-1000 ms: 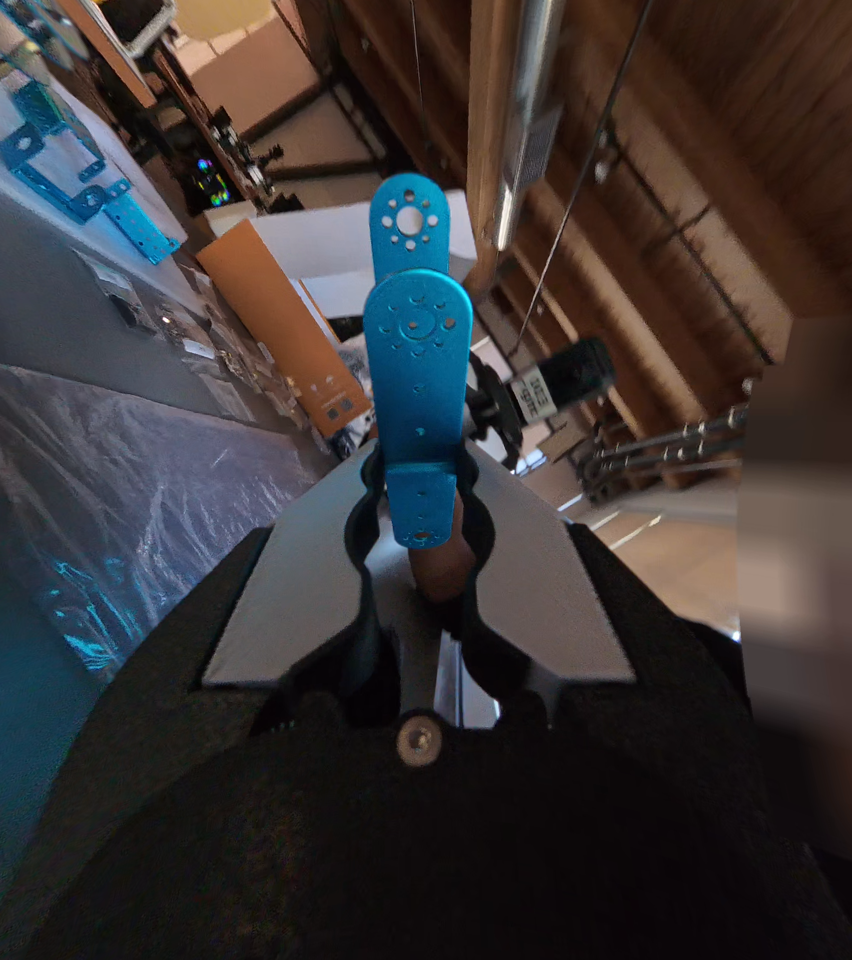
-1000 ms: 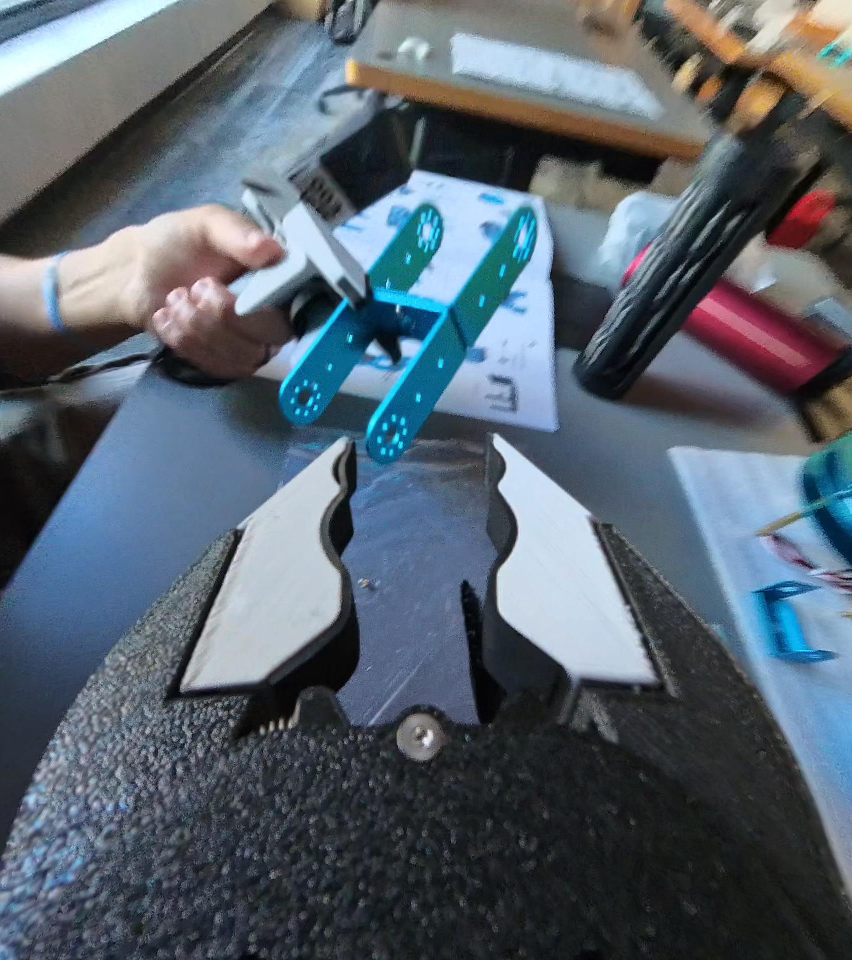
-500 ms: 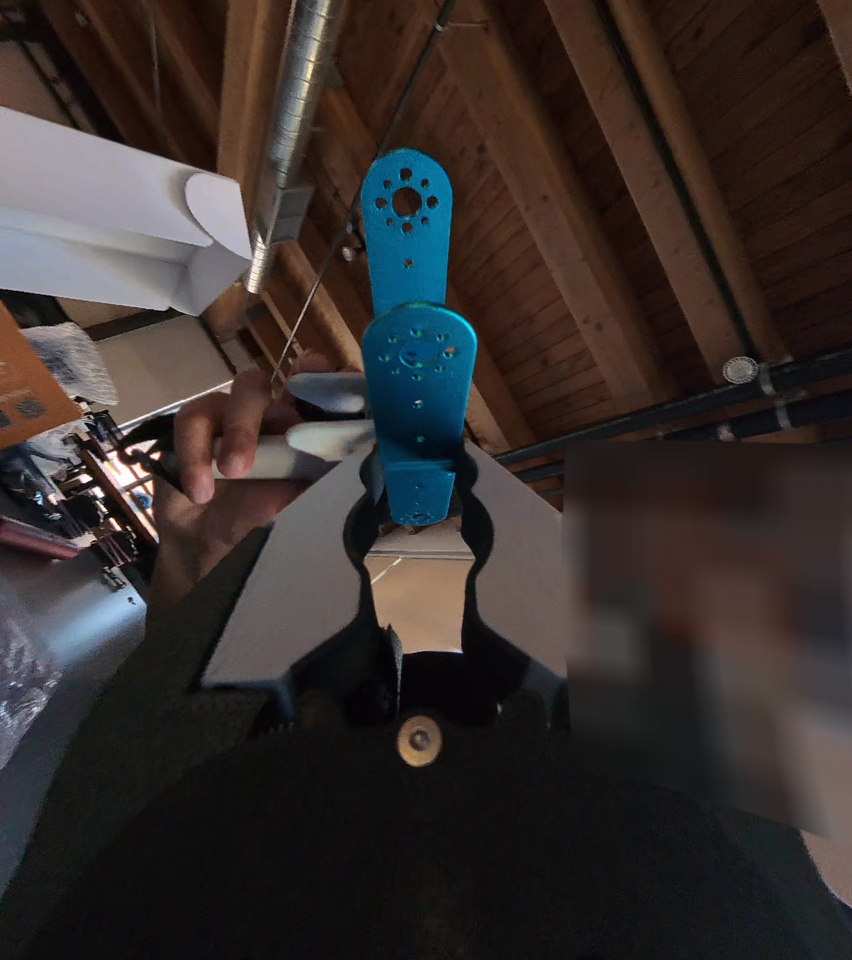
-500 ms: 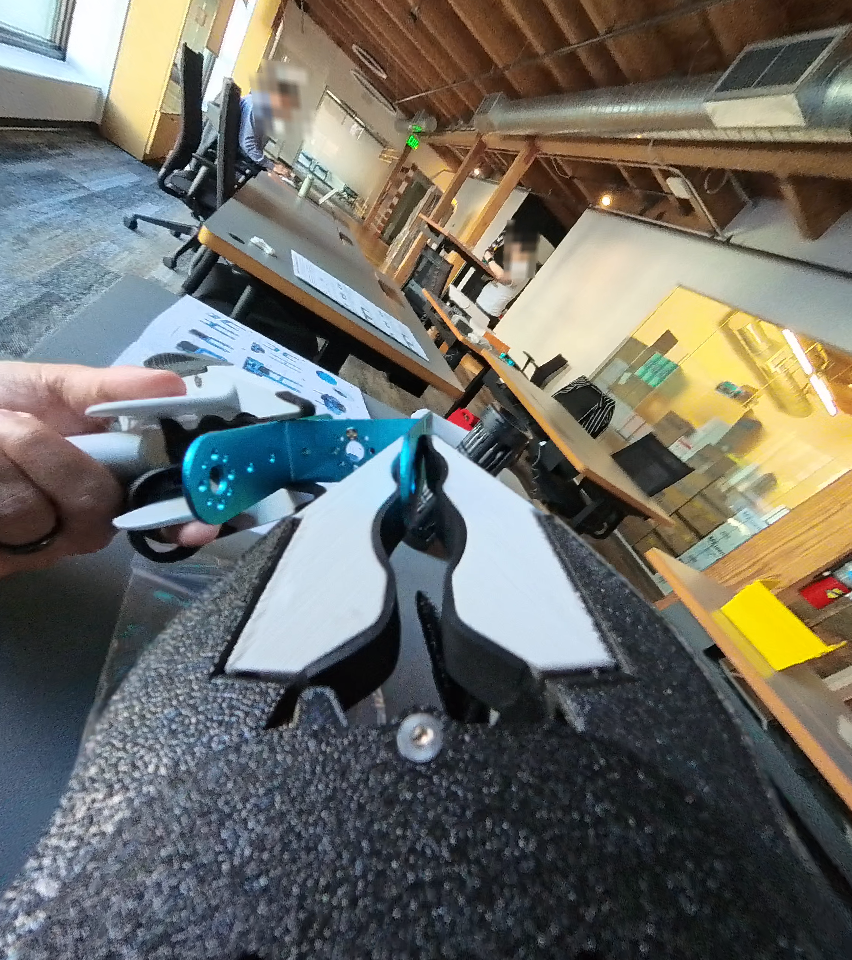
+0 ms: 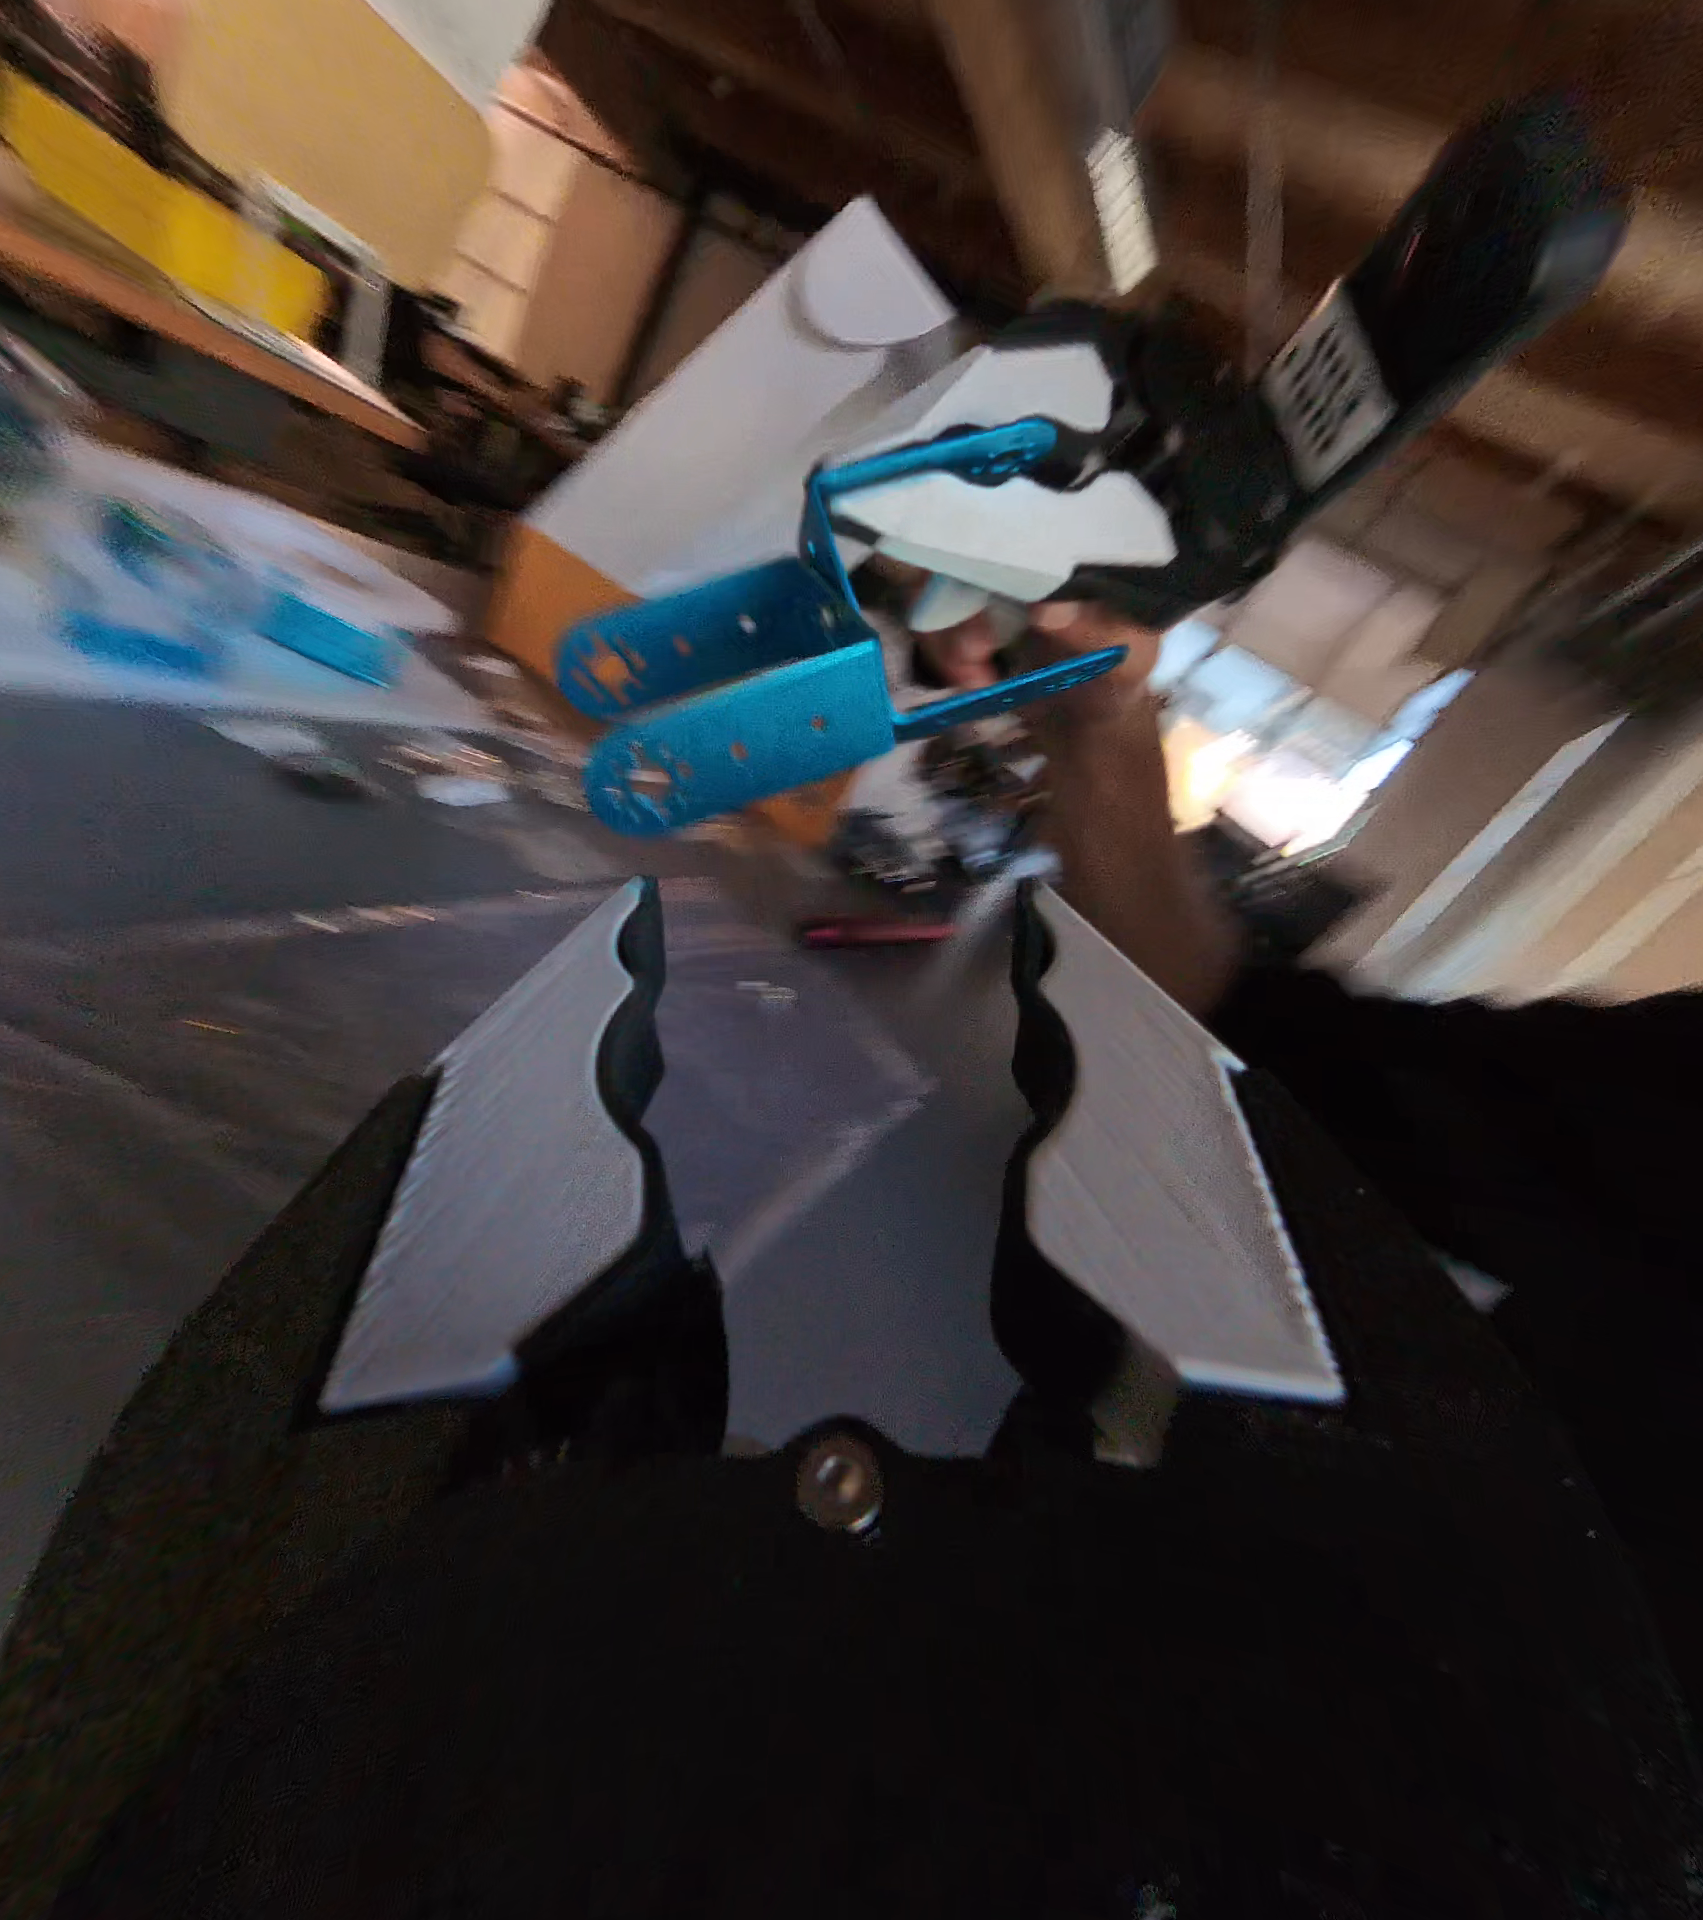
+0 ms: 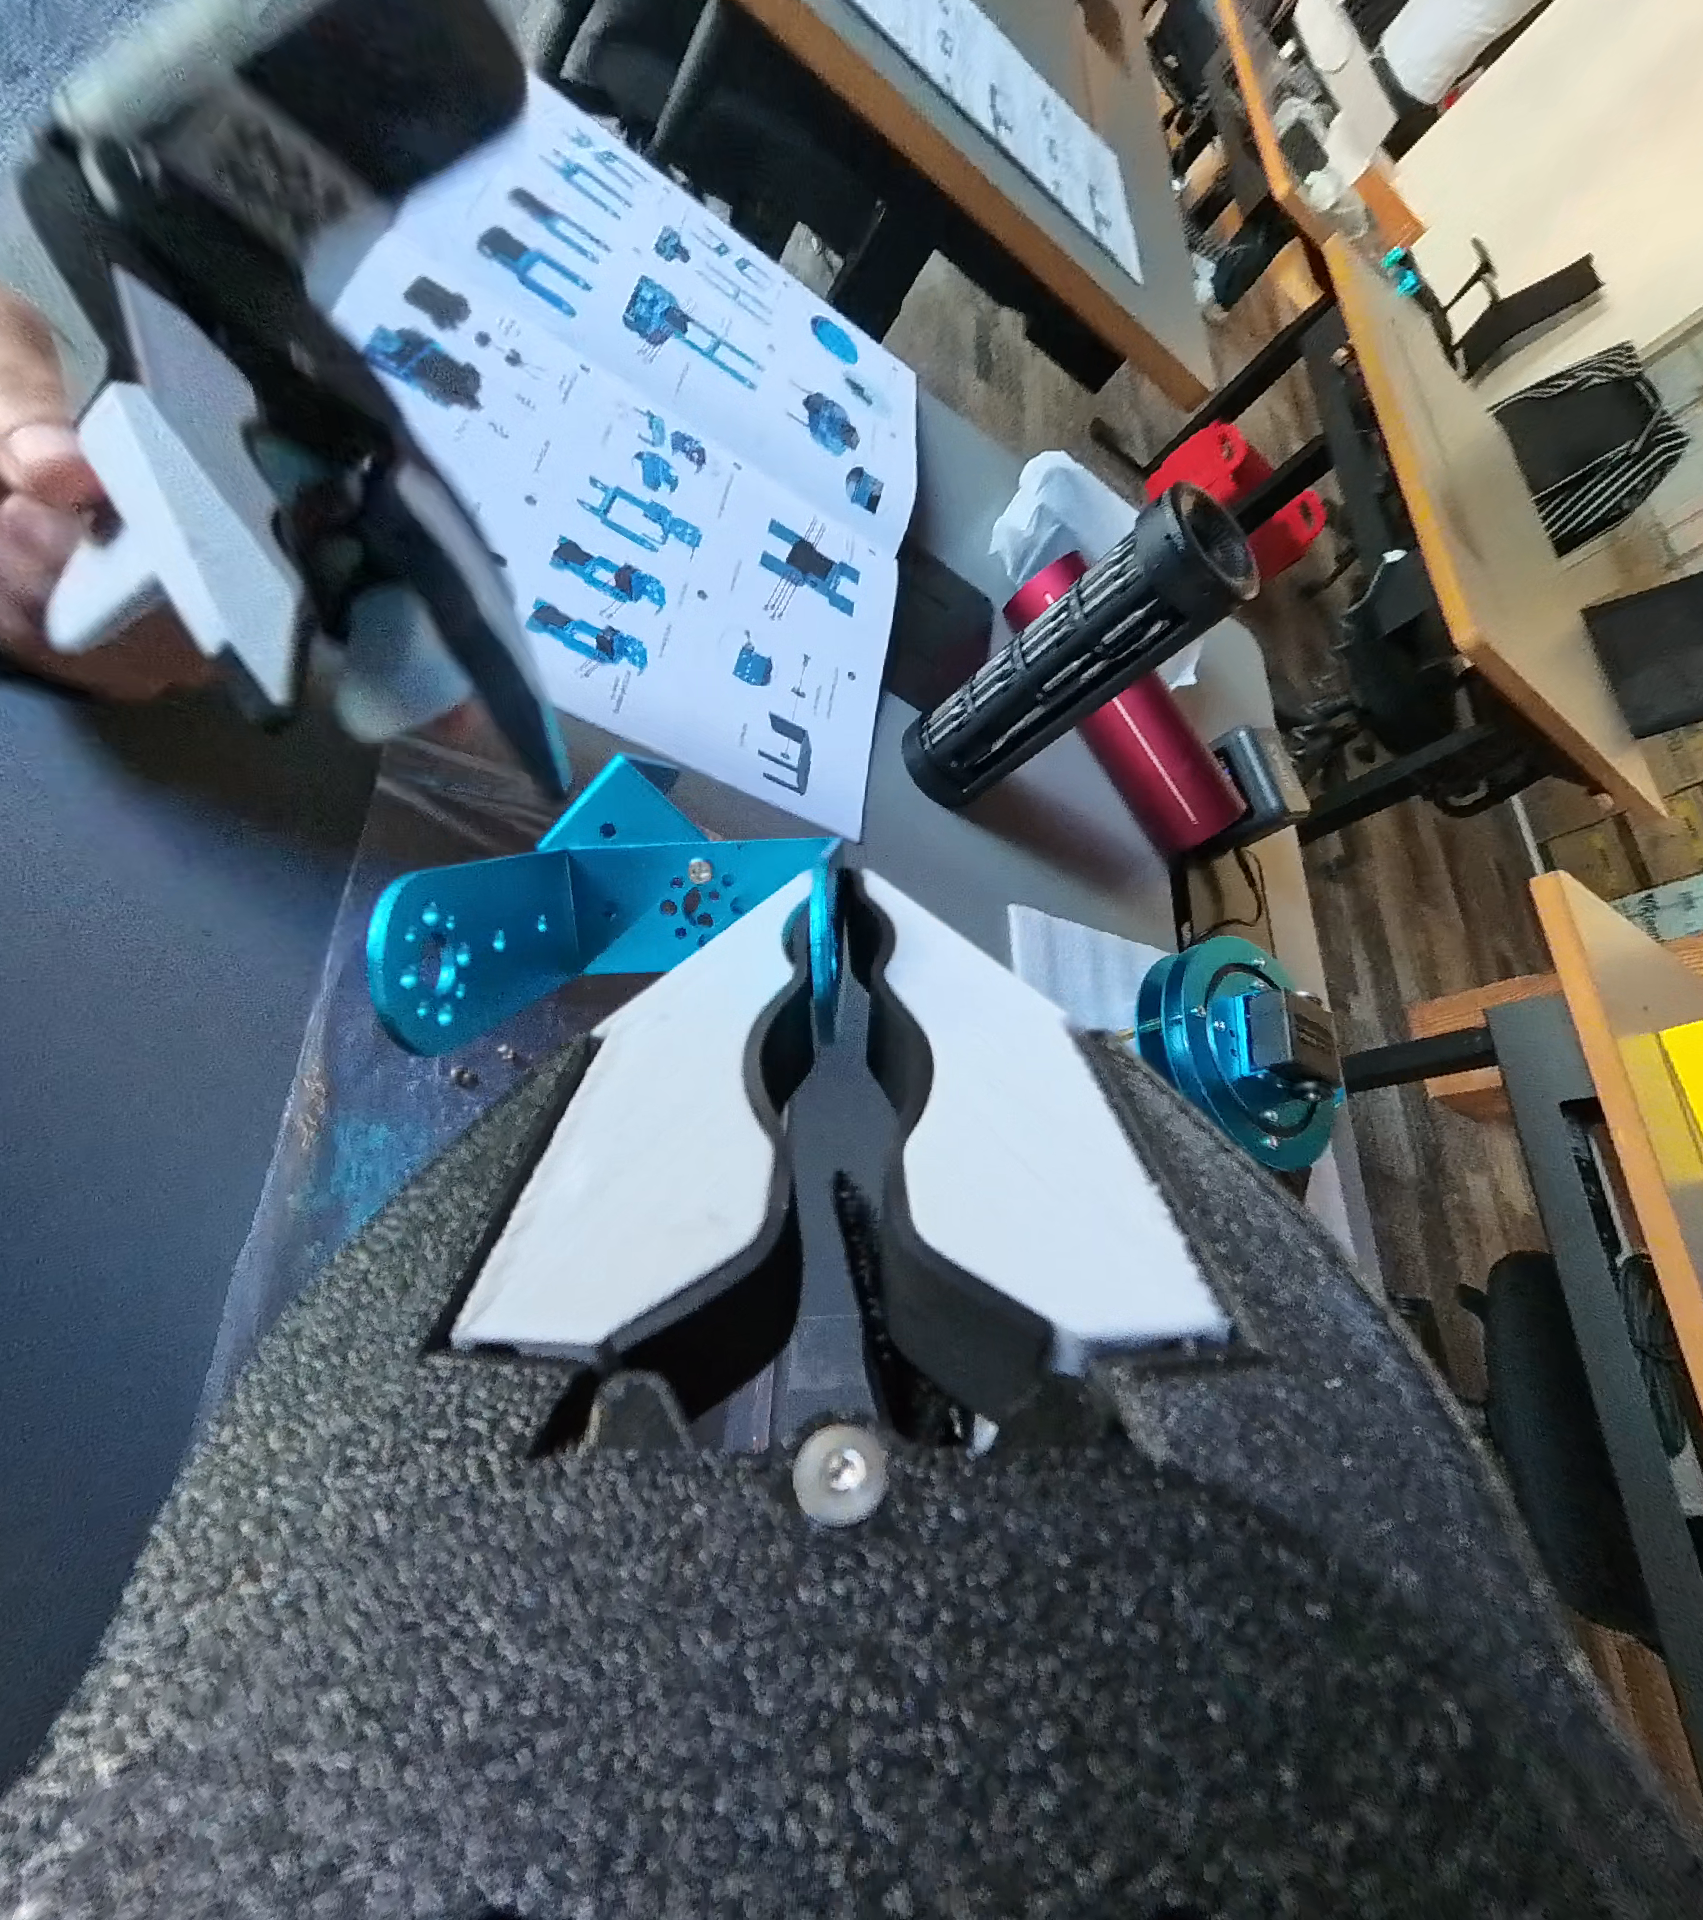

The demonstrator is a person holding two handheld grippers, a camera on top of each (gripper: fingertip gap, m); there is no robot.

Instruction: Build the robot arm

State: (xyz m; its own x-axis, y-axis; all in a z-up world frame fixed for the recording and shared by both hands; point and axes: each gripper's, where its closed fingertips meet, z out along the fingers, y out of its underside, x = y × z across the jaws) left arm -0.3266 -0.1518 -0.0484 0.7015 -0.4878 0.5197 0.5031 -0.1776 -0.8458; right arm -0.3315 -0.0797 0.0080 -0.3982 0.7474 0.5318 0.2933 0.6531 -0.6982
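Two blue metal brackets (image 6: 608, 914), joined back to back, hang in the right gripper (image 6: 842, 935), whose jaws are pinched nearly together on one thin arm of the piece. In the right wrist view the joined part sits at about 11 o'clock from the fingertips, above the dark table (image 6: 78, 987). The left gripper (image 5: 831, 914) is spread wide and holds nothing; the brackets (image 5: 733, 686) float at 12 o'clock beyond it. An instruction sheet (image 6: 681, 499) lies farther back at 12 o'clock, and a red and black cylinder (image 6: 1086, 665) at 1 o'clock. Likely light, rigid and slick sheet metal, so it may pivot; the flat drilled arms look the best hold.
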